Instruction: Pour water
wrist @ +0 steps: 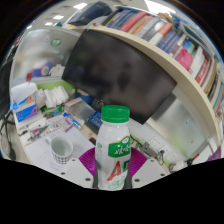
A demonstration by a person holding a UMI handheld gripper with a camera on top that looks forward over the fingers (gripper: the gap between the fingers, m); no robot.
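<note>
A white plastic bottle (115, 150) with a green cap and a green and red label stands upright between my gripper's (113, 162) two fingers. Both purple pads (88, 160) press against its sides, so the fingers are shut on it. The bottle looks lifted above the white desk (75, 135), and its base is hidden at my gripper. A white cup (61, 150) with a patterned band stands on the desk to the left of the bottle, a little ahead of the left finger.
A dark monitor (115, 80) stands behind the desk. Boxes, pens and small clutter (45, 110) lie at the desk's left. A bookshelf (180, 50) full of books runs along the upper right.
</note>
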